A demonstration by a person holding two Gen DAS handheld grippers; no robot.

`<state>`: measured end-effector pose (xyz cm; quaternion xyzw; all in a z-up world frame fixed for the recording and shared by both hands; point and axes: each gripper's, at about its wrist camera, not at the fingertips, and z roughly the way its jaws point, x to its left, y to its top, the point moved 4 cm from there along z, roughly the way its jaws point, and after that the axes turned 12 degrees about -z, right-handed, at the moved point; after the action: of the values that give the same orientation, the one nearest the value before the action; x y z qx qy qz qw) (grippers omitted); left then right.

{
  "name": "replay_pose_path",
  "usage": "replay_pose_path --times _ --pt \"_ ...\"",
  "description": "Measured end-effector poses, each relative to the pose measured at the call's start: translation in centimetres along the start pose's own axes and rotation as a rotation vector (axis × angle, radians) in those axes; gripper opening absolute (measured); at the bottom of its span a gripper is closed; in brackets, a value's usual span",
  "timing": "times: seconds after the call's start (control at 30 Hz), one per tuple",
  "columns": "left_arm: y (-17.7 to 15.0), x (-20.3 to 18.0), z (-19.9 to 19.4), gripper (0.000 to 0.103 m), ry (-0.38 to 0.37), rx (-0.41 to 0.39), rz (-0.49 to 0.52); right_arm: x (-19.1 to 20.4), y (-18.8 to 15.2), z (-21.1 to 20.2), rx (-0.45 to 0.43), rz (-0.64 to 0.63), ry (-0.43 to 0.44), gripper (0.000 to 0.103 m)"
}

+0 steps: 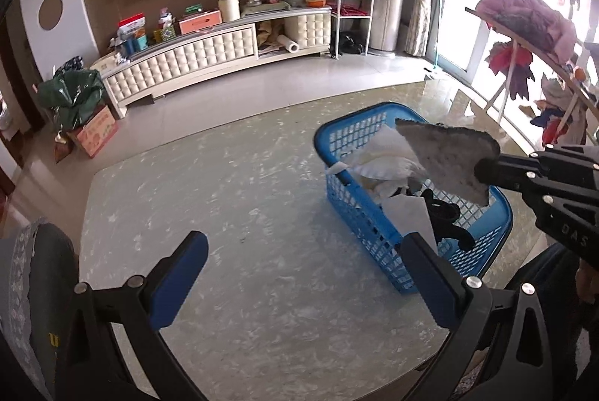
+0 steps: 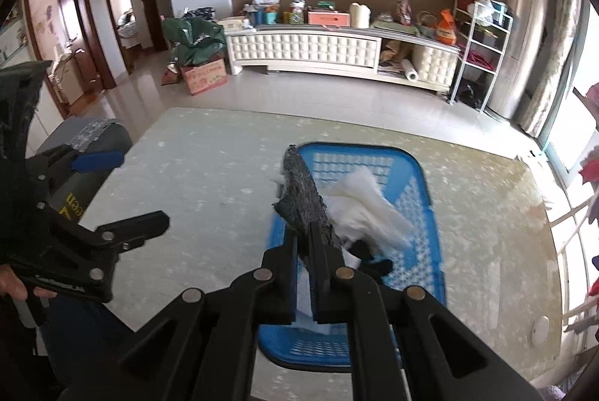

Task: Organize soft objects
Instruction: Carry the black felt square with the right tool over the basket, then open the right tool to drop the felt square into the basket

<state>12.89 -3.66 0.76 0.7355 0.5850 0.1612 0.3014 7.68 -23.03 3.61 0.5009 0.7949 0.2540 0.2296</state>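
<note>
Grey cloth [image 2: 303, 202]: flat, roughly triangular piece, coarse speckled felt-like weave, frayed edges. Pinched at its lower end between the pressed-together pads of the right hand-held gripper [image 2: 304, 283]; it stands up from the jaws, held in the air above the near-left part of the blue basket [image 2: 425, 199]. From the left wrist view the same cloth [image 1: 449, 158] hangs over the basket's right half, clear of the rim.

Blue basket [image 1: 378, 244]: rectangular plastic, rounded corners, lattice walls and floor. Holds crumpled white fabric [image 1: 385, 154], a flat white sheet-like piece and a black item [image 1: 445, 217] of unclear shape.

Left hand-held gripper [image 1: 299, 277]: jaws spread wide, blue pads, nothing between them, above bare tabletop [image 1: 224, 195] to the left of the basket.

Tabletop: pale marbled, glossy, rounded corners. Wide open surface left of and in front of the basket; narrower strip on the right. The basket sits well inside all edges.

Surround: a dark padded chair back [image 2: 93, 154] at the left edge of the tabletop; white drying rack [image 1: 524, 64] with clothes to the right; tufted cream cabinet [image 2: 337, 49] across the open tiled floor.
</note>
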Motion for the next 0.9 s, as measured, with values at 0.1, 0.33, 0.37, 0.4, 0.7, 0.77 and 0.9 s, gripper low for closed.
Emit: replay_pose_path --times 0.1,0.33,0.37,0.4,0.7,0.77,0.9 --pt "0.3 -1.2 0.8 0.103 -0.006 0.011 0.013 -0.9 -0.9 0.2 0.012 0.013 -0.041 0.004" --pt "0.1 -2.2 3.2 0.102 -0.018 0.047 0.017 -1.8 -3.5 2.7 0.09 -0.032 -0.166 0.004" --pt "0.1 -2.3 3.7 0.102 -0.014 0.056 0.019 -1.9 -4.0 3.2 0.11 -0.043 -0.174 0.004" --pt "0.0 -2.4 4.1 0.102 -0.013 0.062 0.022 -2.0 -4.4 3.9 0.129 -0.04 -0.166 0.004" --pt "-0.7 -2.7 5.6 0.102 -0.023 0.091 0.033 -1.5 -6.3 7.4 0.216 0.058 0.016 0.005" --pt "-0.8 -2.4 5.9 0.102 -0.03 0.099 0.024 -1.6 -6.3 7.3 0.214 0.077 0.028 0.005" --pt "-1.0 -2.2 6.1 0.102 -0.033 0.094 0.016 -1.4 -6.0 6.7 0.212 0.092 0.044 0.017"
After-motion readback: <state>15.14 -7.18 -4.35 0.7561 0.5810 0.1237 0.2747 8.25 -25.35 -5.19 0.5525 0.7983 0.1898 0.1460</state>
